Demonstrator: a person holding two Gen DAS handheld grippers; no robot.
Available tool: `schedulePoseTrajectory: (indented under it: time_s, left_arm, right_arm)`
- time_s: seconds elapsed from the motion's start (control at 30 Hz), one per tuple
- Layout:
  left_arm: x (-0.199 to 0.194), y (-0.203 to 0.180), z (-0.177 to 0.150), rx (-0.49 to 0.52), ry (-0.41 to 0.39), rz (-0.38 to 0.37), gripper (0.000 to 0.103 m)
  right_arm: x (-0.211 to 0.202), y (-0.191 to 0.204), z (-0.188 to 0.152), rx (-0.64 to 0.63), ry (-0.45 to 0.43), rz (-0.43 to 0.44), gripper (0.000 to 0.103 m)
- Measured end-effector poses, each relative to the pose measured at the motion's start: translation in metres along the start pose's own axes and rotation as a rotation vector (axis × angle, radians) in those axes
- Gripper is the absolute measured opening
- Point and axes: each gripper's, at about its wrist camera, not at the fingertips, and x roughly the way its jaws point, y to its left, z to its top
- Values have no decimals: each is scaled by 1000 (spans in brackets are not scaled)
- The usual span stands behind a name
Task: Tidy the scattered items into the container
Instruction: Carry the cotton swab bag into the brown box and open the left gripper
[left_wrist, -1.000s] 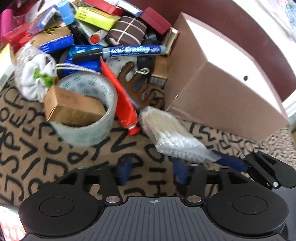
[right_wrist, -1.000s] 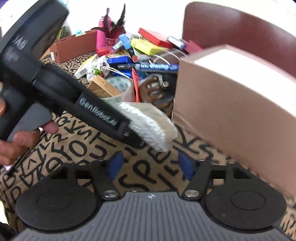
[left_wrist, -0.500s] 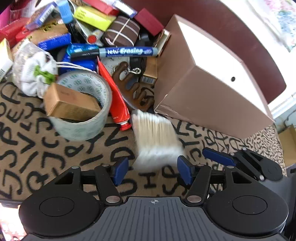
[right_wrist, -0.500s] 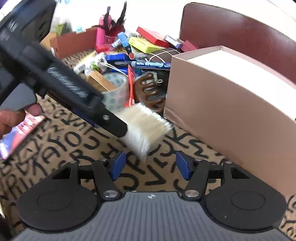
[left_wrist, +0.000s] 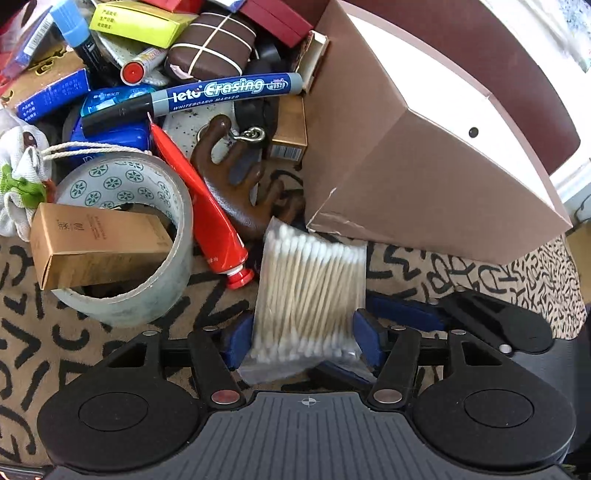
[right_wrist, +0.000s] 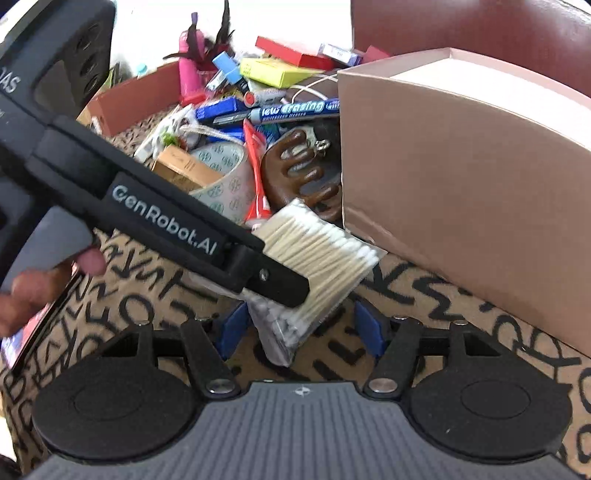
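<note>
A clear bag of cotton swabs (left_wrist: 308, 295) sits between the blue fingertips of my left gripper (left_wrist: 301, 336), which close on its sides. In the right wrist view the same bag (right_wrist: 321, 251) is held by the left gripper's black fingers (right_wrist: 273, 280), above the patterned cloth. My right gripper (right_wrist: 301, 328) is open, its blue pads either side of the bag's lower end without touching it. The pink cardboard box (left_wrist: 424, 158) stands to the right, also in the right wrist view (right_wrist: 461, 177).
A pile of items lies behind: tape roll (left_wrist: 125, 236) with a brown carton (left_wrist: 96, 243) in it, red tube (left_wrist: 203, 206), brown hair claw (left_wrist: 236, 184), whiteboard marker (left_wrist: 207, 96). A dark red chair back (right_wrist: 480, 33) is behind the box.
The bag has passed from the right gripper's fingers into the left gripper, which closed on it. The right gripper let go and drew back, now open under the bag.
</note>
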Motion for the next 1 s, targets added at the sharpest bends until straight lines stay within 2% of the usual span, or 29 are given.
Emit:
schedulePoseTrajectory:
  time_s: [0.03,0.07,0.1,0.17,0.23,0.4,0.5,0.6,0.8,1.0]
  left_arm:
    - [0,-1,-1,6,-2,4,67]
    - [-1,-2,-1,15,-3,12,58]
    - [-3,-3,-3,21,-4,19,53]
    - [-5,-5,-5,19,-2,21,49]
    - [-6,-9,-9,12,-4,15,47]
    - [-15,-34,-23,28,-30,17,44]
    - [-30,-54,-28,42,-69,4,44]
    - [-52,-83,-25,83,-141,-1,44]
    - [-83,-139,10,177,-305,-39,45]
    - [-60,-161,65,194,-336,-98,45]
  right_arm:
    - [0,2,0,-7,-3,-5,64]
    - [0,4,0,-8,-5,-2,55]
    - [-2,5,0,-1,-4,6,53]
    - [-7,6,-3,12,-3,9,43]
    - [-14,4,-5,33,-3,18,39]
    - [-41,10,-16,28,-18,3,37]
    - [-68,10,-19,18,-60,-16,37]
    - [-100,8,-13,6,-128,-51,37]
    - [-158,-13,17,-38,-292,-169,36]
    - [-162,-55,50,-41,-322,-259,36]
